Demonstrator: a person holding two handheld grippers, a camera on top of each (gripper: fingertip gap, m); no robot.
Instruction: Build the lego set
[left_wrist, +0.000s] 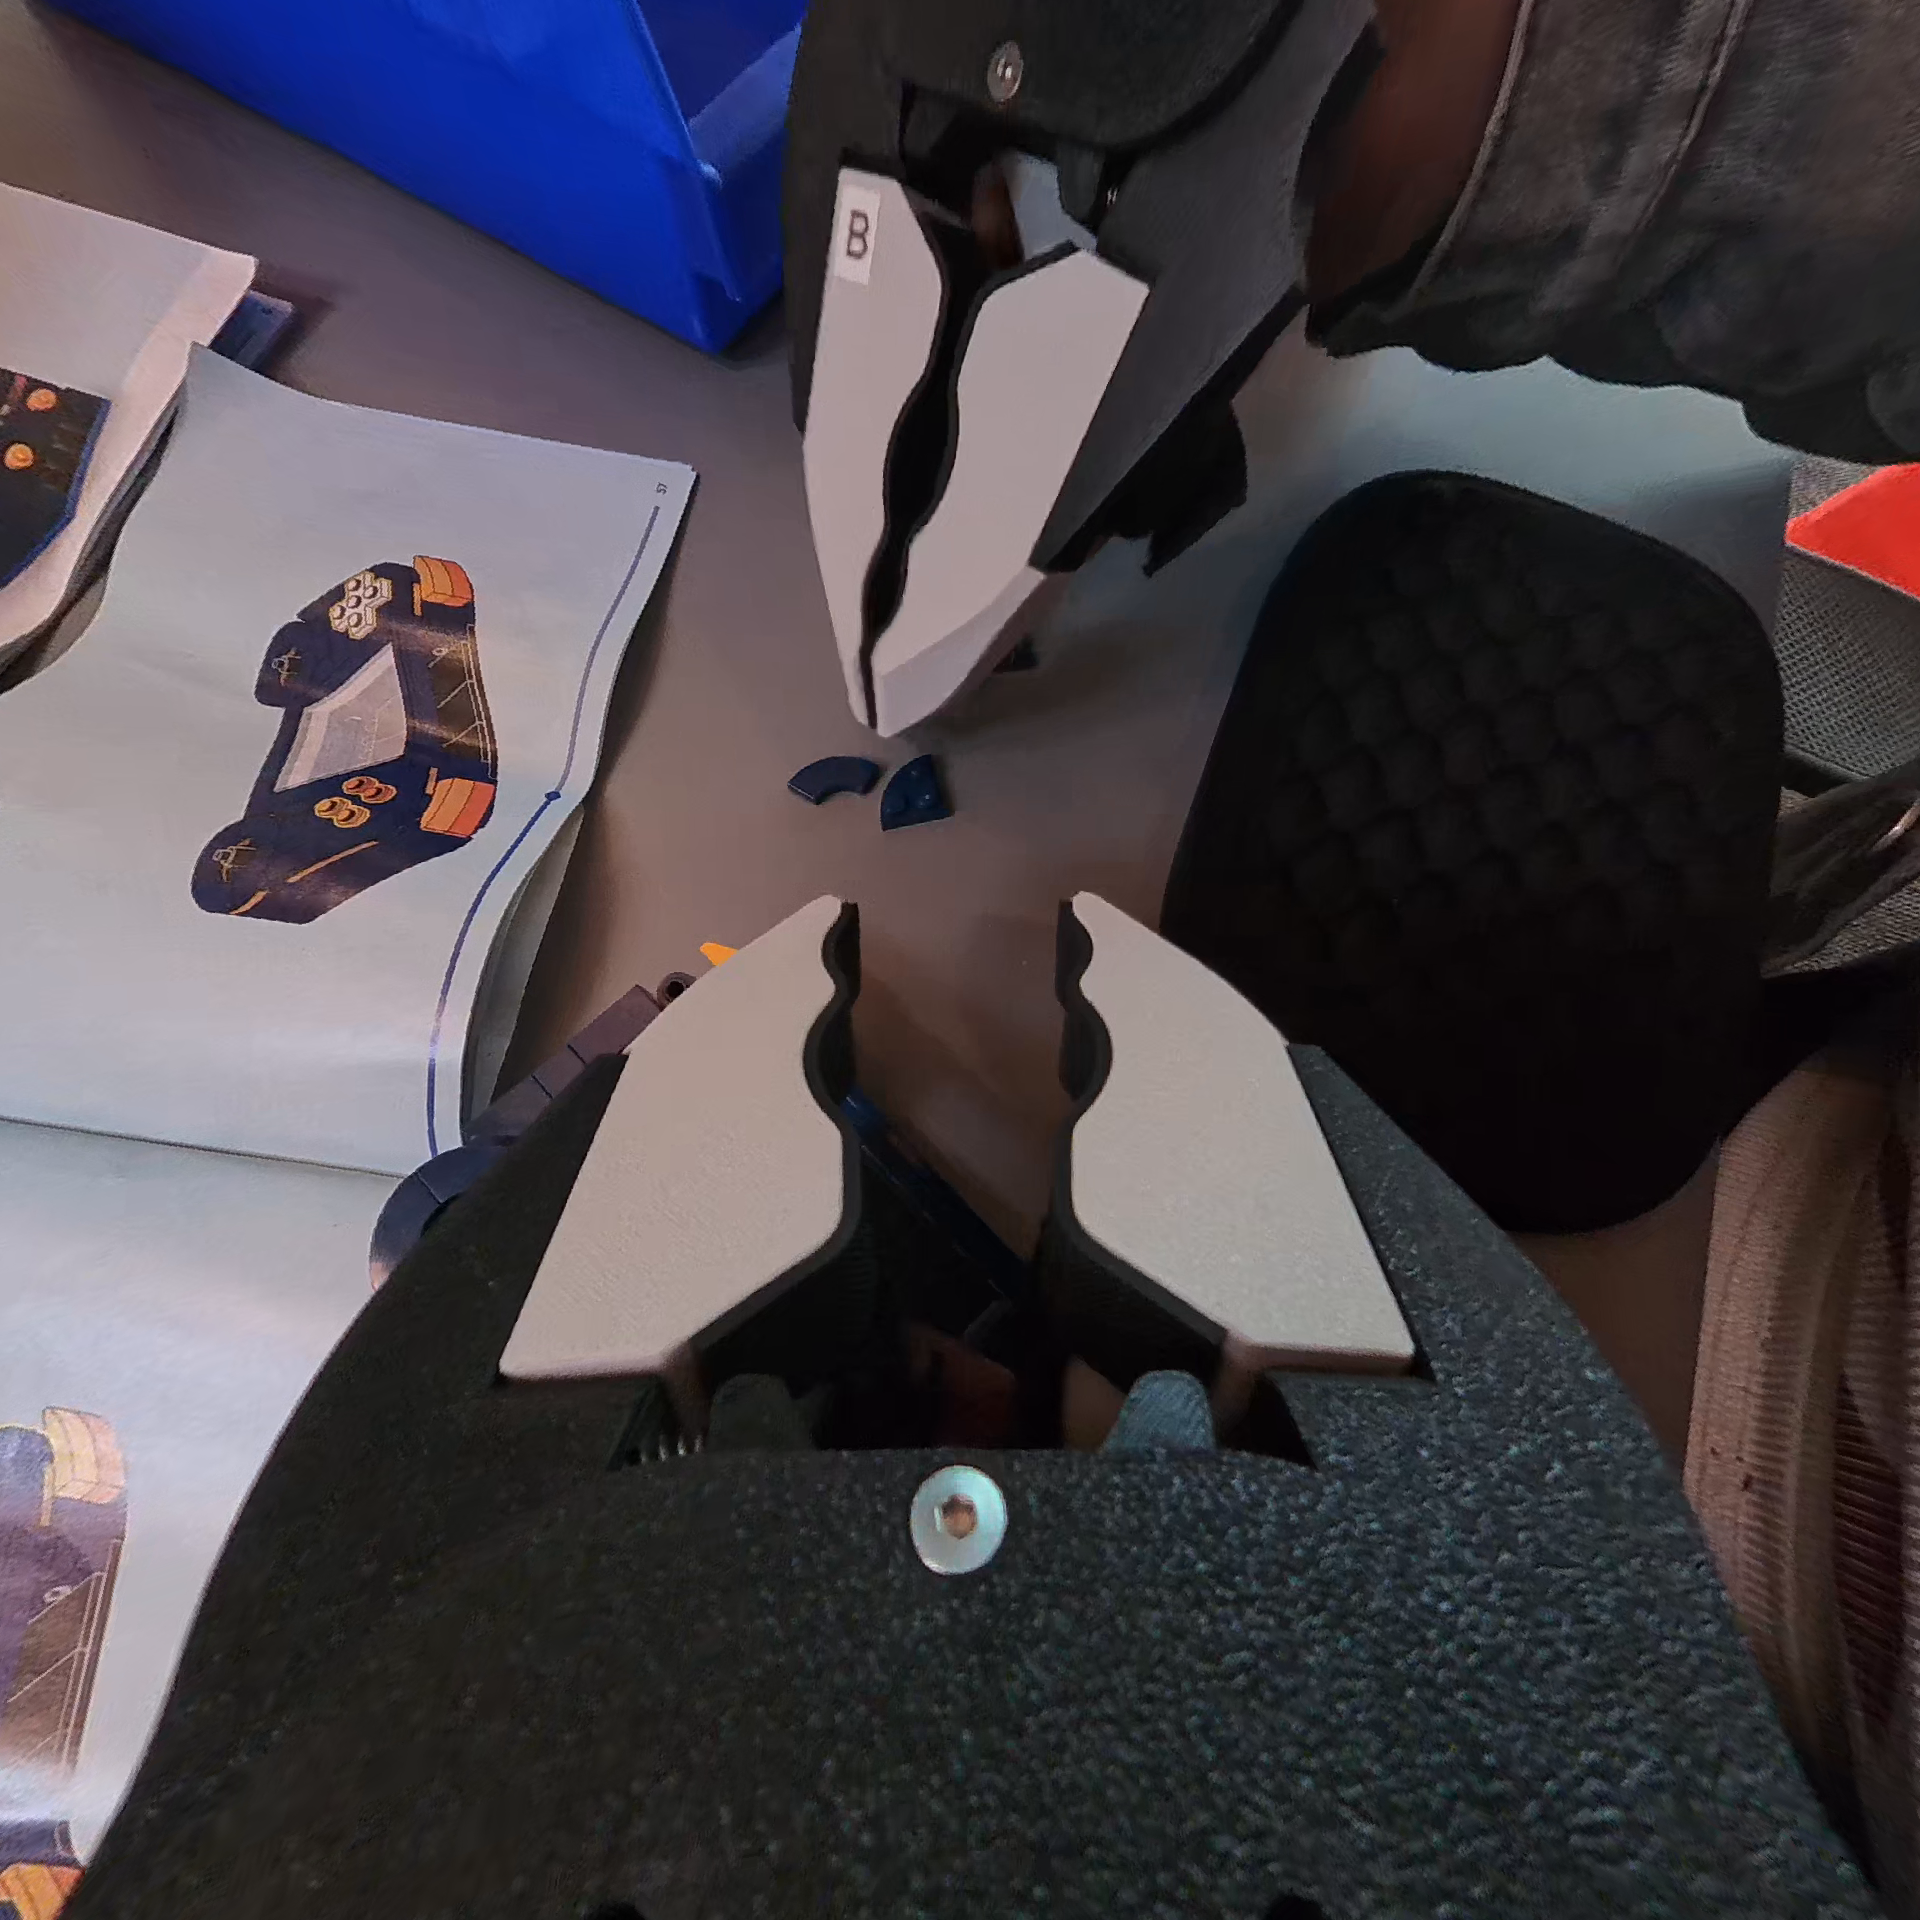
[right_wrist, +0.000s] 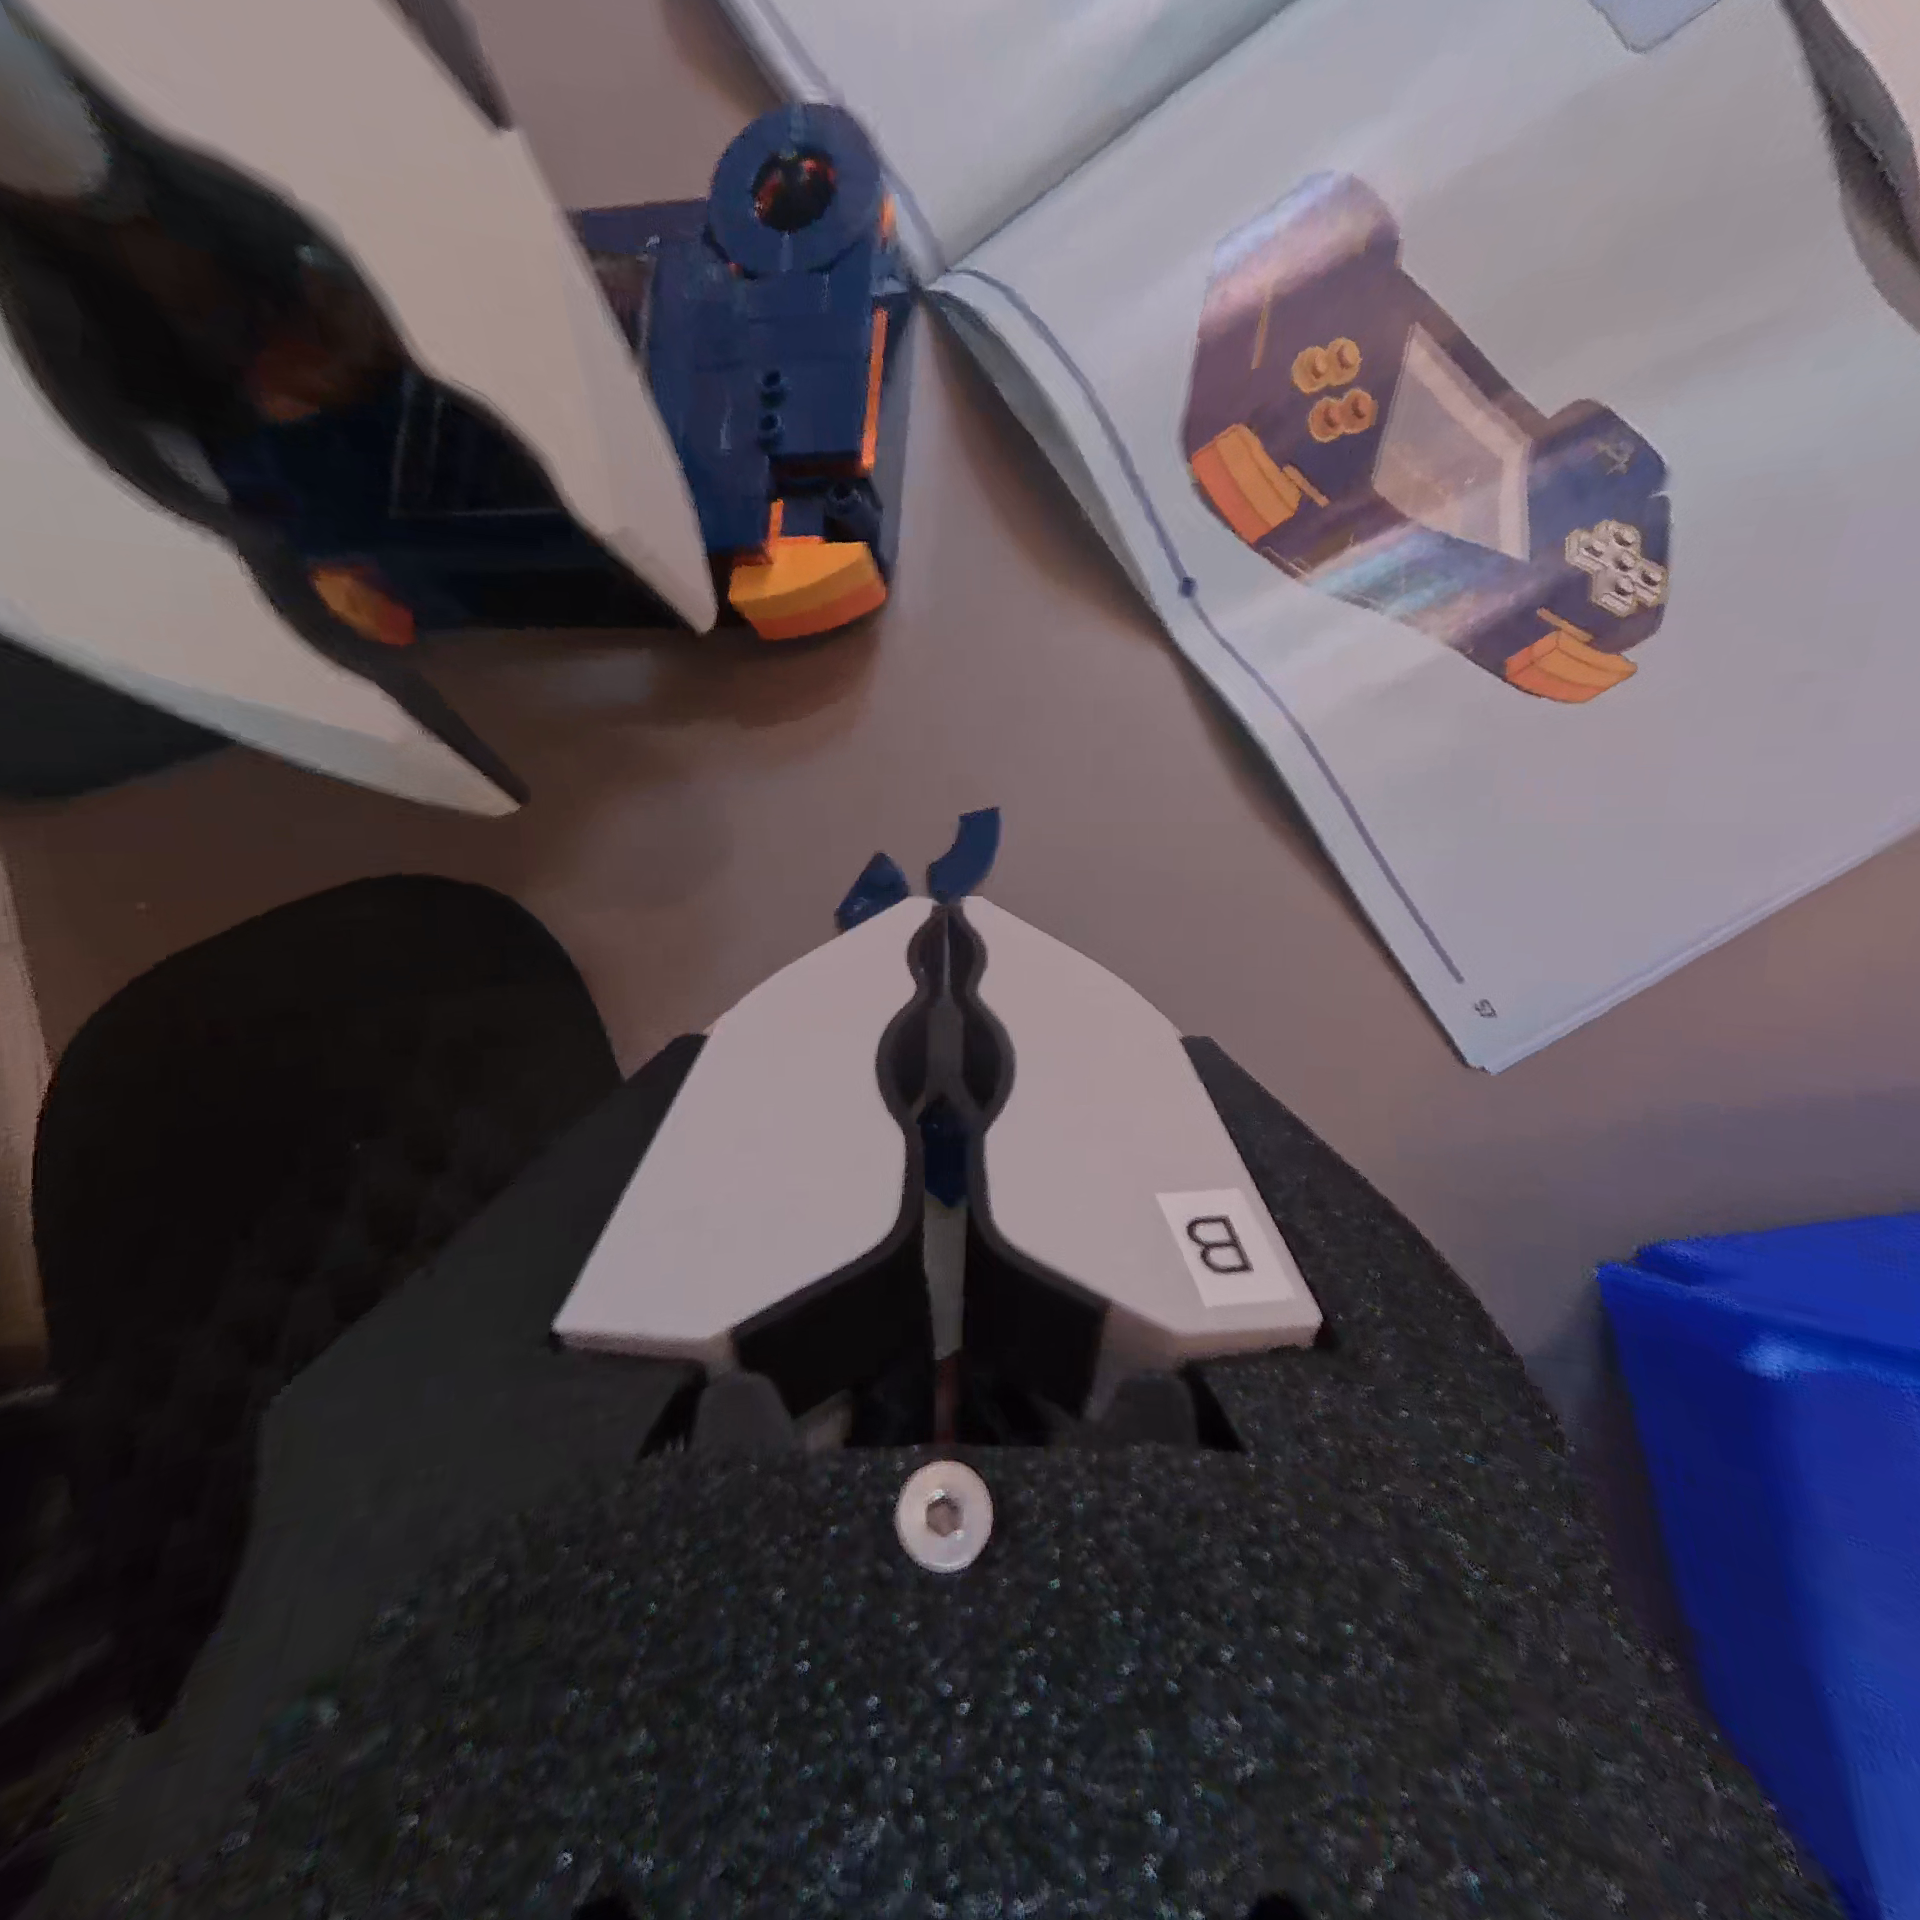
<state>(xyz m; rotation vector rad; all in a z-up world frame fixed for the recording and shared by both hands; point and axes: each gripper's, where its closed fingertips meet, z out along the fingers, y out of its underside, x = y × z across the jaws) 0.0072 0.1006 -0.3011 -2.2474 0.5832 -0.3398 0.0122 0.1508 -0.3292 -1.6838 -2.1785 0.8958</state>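
Grey matte desk (left_wrist: 665, 312) under everything. Bright blue plastic bin (left_wrist: 582, 135) at far edge in left wrist view, same bin at lower right corner (right_wrist: 1787, 1538) in right wrist view. Black textured rounded pad, chair-part-like (left_wrist: 1486, 831), just off desk edge; seen dark and blurred at lower left (right_wrist: 301, 1164) in right view. Red-orange patch (left_wrist: 1860, 520) at right edge, too cropped to identify. Dark grey fabric sleeve (left_wrist: 1704, 187) at top right.

Dim soft indoor light, faint shadows, wide-angle edge bending, motion blur in right wrist view
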